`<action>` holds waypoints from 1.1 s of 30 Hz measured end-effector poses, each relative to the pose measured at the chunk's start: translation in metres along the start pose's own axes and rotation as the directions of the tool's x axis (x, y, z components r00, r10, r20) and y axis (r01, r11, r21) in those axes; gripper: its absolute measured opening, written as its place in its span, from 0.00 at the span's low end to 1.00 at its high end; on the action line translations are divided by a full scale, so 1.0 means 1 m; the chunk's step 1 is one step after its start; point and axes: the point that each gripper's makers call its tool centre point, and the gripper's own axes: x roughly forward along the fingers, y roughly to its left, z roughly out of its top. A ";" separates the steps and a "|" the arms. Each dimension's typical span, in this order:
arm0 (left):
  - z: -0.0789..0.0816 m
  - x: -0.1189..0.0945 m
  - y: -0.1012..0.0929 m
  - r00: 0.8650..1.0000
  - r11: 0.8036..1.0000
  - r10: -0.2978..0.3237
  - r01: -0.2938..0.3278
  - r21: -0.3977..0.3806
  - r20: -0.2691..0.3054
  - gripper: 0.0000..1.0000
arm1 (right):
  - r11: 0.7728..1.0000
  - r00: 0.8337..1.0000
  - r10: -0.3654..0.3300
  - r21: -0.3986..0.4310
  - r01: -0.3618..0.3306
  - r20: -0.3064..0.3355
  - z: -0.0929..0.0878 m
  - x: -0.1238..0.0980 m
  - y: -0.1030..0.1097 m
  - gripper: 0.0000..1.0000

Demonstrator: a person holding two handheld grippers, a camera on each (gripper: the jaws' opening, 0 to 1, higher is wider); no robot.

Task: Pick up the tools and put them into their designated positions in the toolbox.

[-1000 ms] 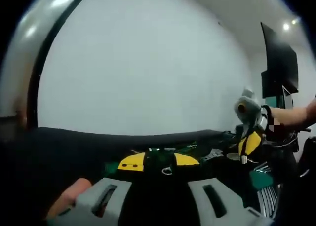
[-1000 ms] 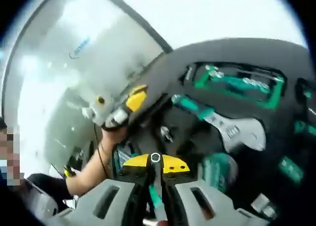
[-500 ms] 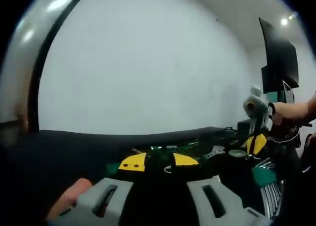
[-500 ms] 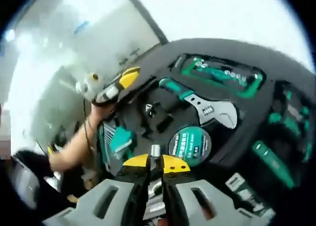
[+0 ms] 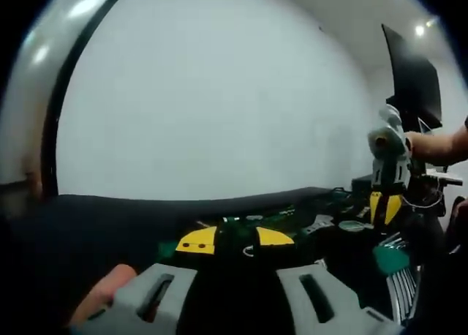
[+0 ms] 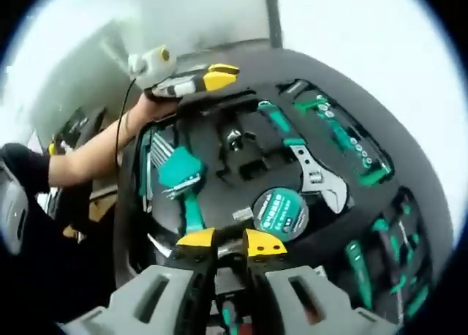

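Across the far side of the left gripper view: white wall (image 5: 219, 93), smooth, plain, lots of open room above the work surface. Black monitor (image 5: 413, 79) at far right, flat, sharp-cornered.

Toolbox (image 6: 219, 185) spans most of the right gripper view. Black foam tray, matte, w/ shaped cut-outs. Far edge is curved, w/ pale room beyond it. Several pockets in the centre are open, bare foam. In the left gripper view the toolbox (image 5: 307, 225) is a low dark band seen edge-on.

Person's arm (image 6: 88, 148) comes in from the left along the tray's left edge.

Tools in the tray, large to small:
- adj. wrench (image 6: 314, 178), steel head, green grip, lies diagonally right of centre
- green socket rail (image 6: 336, 134) near the far-right edge, shiny pieces in a row
- hex key set (image 6: 175, 167) at left, green holder, steel keys fanned out
- tape measure (image 6: 279, 211), round, green label, just beside the wrench head
- green-handled drivers (image 6: 358, 262) at near right

Left gripper (image 6: 223, 77) hangs over the tray's far-left edge, grey body, yellow tips. In its own view the left gripper (image 5: 234, 238) shows yellow pads apart w/ dark clutter between them. Can't tell whether they are open or holding anything.

Right gripper (image 6: 230, 240) sits over the near edge, w/ yellow tips nearly together, clamped on a slim green-handled tool (image 6: 229, 317) that shows low between the jaws. From the left gripper view the right gripper (image 5: 385, 203) points down over the tray's right side, clear air around it.
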 end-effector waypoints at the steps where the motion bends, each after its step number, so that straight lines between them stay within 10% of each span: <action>1: 0.000 0.000 0.000 1.000 1.000 0.000 0.000 0.000 0.000 0.16 | 0.999 1.000 0.019 -0.031 -0.019 0.002 0.001 -0.003 0.001 0.12; 8: -0.003 0.001 -0.001 1.000 1.000 -0.003 0.003 0.014 -0.016 0.16 | 0.914 0.995 0.097 -0.395 -0.095 -0.013 0.009 0.000 -0.010 0.13; 25: -0.006 0.004 0.000 1.000 1.000 -0.007 0.008 0.028 -0.028 0.16 | 0.890 0.986 0.163 -0.435 -0.136 0.026 0.013 0.015 0.005 0.09; 29: -0.006 0.004 0.001 1.000 1.000 -0.004 0.005 0.030 -0.031 0.16 | 0.929 0.988 0.148 -0.348 -0.127 0.035 0.016 0.019 0.005 0.13; 33: -0.007 0.004 0.000 0.999 0.999 -0.005 0.006 0.032 -0.032 0.16 | 0.899 0.989 0.133 -0.428 -0.093 0.064 0.019 0.018 0.006 0.13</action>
